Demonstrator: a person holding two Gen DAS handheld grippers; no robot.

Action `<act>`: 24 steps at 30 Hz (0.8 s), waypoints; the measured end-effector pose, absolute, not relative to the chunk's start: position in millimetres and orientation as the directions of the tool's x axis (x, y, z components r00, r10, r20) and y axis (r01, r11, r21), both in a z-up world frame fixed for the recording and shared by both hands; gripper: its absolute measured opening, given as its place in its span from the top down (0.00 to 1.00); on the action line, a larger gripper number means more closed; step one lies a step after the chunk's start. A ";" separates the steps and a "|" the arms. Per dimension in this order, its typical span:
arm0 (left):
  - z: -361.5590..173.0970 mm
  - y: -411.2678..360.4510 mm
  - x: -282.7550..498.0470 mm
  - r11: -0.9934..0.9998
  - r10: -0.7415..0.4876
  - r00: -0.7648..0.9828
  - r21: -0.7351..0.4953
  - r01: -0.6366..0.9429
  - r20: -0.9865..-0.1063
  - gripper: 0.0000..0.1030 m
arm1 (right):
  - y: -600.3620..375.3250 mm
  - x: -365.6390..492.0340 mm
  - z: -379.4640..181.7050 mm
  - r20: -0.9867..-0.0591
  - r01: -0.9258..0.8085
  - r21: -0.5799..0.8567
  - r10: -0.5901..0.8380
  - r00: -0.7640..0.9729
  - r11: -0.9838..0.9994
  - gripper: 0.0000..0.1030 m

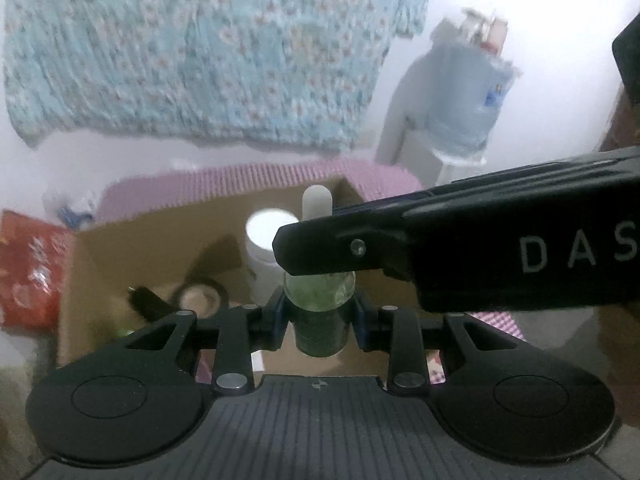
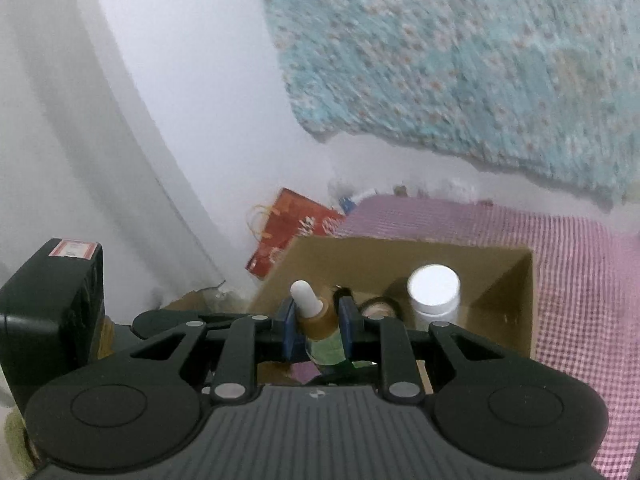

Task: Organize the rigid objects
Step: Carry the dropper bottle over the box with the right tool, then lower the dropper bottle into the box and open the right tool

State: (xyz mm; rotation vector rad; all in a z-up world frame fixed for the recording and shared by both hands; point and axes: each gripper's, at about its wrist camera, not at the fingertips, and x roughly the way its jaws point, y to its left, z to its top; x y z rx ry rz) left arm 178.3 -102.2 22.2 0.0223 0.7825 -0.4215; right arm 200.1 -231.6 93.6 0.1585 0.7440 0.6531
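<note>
Dropper bottle, green glass with a rounded shoulder, sits pinched in your left gripper above the open cardboard box, which holds a white-lidded jar and a dark tape roll. From the right wrist, your right gripper pinches its tan collar under the white bulb.

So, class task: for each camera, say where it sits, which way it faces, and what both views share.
Left wrist: sits on the left gripper, looks along its fingers into the box; the gripper grips the bottle, and the right gripper crosses from the right.
Right wrist: sits on the right gripper, faces the box and wall; its fingers clamp the bottle.
Shared: bottle, box, white jar, tape.
</note>
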 end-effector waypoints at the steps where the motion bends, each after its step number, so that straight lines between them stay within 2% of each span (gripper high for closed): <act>1: 15.5 -104.0 184.8 0.916 -0.362 0.612 -0.146 0.374 -0.703 0.70 | -235.1 209.7 86.2 -0.589 -0.481 0.376 0.605 0.536 0.792 0.76; 6: -18.5 -110.2 211.1 0.917 -0.353 0.525 -0.175 0.358 -0.775 0.70 | -247.3 248.3 41.0 -0.632 -0.413 0.461 0.617 0.468 0.785 0.76; 15: -49.2 -110.1 224.5 0.917 -0.352 0.427 -0.216 0.334 -0.833 0.68 | -243.4 257.6 -3.1 -0.717 -0.380 0.451 0.581 0.384 0.807 0.76; 22: -53.5 -114.3 220.9 0.913 -0.356 0.396 -0.224 0.341 -0.847 0.62 | -237.9 250.8 -19.5 -0.774 -0.365 0.415 0.534 0.339 0.833 0.75; 24: -50.9 -111.4 220.2 0.917 -0.352 0.400 -0.227 0.328 -0.846 0.57 | -239.9 251.7 -20.4 -0.771 -0.358 0.425 0.540 0.338 0.831 0.75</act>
